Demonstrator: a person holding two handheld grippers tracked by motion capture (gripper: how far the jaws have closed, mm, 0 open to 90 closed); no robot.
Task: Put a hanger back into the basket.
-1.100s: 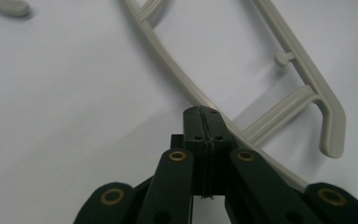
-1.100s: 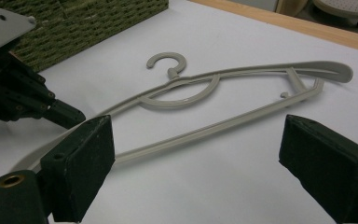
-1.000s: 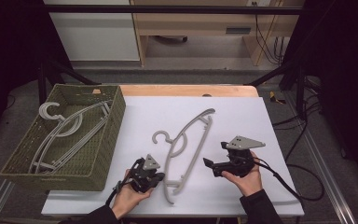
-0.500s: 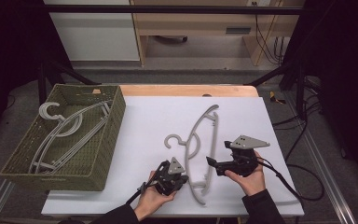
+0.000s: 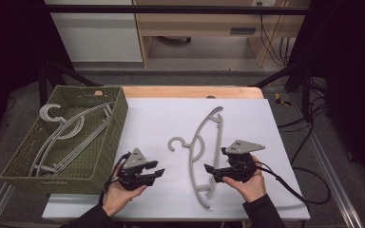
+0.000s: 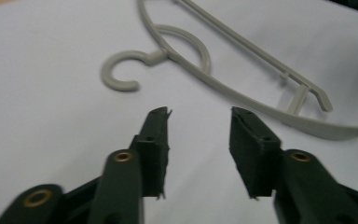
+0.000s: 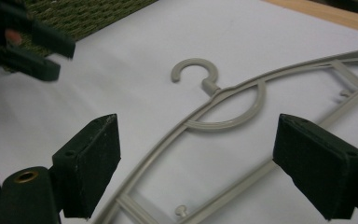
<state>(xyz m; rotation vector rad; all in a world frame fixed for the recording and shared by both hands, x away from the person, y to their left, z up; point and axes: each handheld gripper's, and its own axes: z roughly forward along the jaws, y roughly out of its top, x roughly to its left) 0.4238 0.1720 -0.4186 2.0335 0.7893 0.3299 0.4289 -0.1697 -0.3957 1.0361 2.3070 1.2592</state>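
A grey plastic hanger (image 5: 192,152) lies flat on the white table, hook to the left. My left gripper (image 5: 158,168) hovers left of it, near the basket corner. Its jaws have just been opening and stand apart with nothing between them. In the left gripper view the left gripper (image 6: 200,114) points at the hanger (image 6: 223,88), which lies beyond its tips. My right gripper (image 5: 215,160) sits against the hanger's right side, jaws wide after closing slightly. The right gripper view shows the right gripper (image 7: 200,126) straddling the hanger (image 7: 242,86) without touching it.
A green woven basket (image 5: 109,137) at the left holds several grey hangers (image 5: 62,133). The right gripper view also catches the basket (image 7: 88,11) and the left gripper (image 7: 32,42) at top left. A black cable (image 5: 290,187) trails right. Bare white tabletop (image 5: 161,114) stretches behind the hanger.
The left gripper slid the hanger's near end to the right, then let go and drew back left and up. The right gripper stayed in place.
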